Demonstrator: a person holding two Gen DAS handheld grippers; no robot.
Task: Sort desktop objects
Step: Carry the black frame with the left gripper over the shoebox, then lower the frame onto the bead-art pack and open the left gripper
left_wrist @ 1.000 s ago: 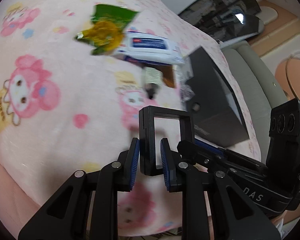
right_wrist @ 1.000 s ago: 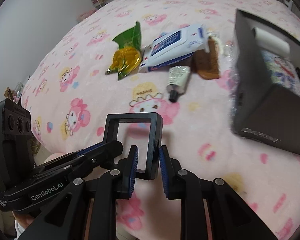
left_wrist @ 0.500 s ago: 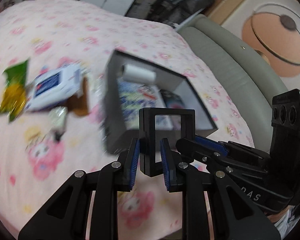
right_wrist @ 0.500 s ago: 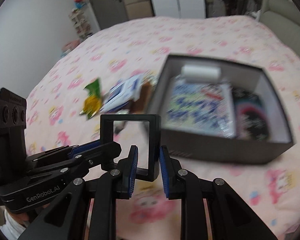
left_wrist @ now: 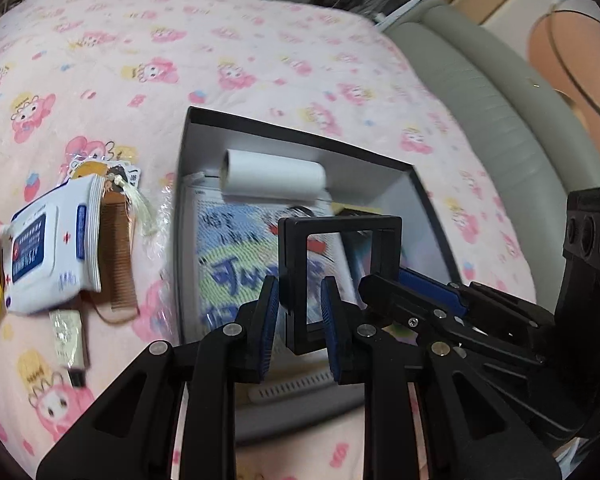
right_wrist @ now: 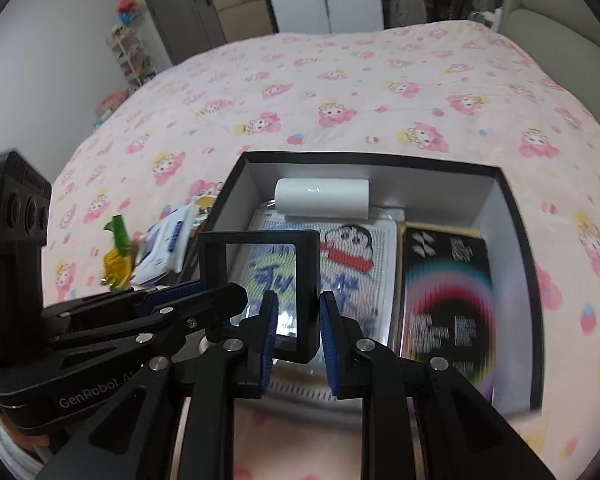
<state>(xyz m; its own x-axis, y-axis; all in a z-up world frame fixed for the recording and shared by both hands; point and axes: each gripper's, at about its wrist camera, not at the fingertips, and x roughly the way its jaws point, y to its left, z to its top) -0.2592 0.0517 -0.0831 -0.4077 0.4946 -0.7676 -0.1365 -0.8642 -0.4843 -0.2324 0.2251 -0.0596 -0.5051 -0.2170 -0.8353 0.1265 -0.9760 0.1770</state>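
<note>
Both grippers hold one black square frame with a clear window (left_wrist: 341,226) (right_wrist: 260,240). My left gripper (left_wrist: 300,296) is shut on its left side, my right gripper (right_wrist: 296,312) on its right side. The frame hangs above the open black box (left_wrist: 188,184) (right_wrist: 515,216). Inside the box lie a white roll (left_wrist: 274,178) (right_wrist: 321,198), a printed cartoon pack (right_wrist: 351,252) and a dark colourful packet (right_wrist: 447,292). Left of the box on the pink blanket lie a wet-wipes pack (left_wrist: 52,246), a brown comb (left_wrist: 116,256), a small tube (left_wrist: 68,334) and a green-yellow snack bag (right_wrist: 116,256).
The pink cartoon blanket (right_wrist: 339,92) covers the whole bed. A grey padded headboard (left_wrist: 499,92) runs along the right side. Shelves and cabinets (right_wrist: 204,4) stand beyond the bed's far end.
Both grippers carried the frame from over the loose items on the blanket to the right, and it now hangs over the open box.
</note>
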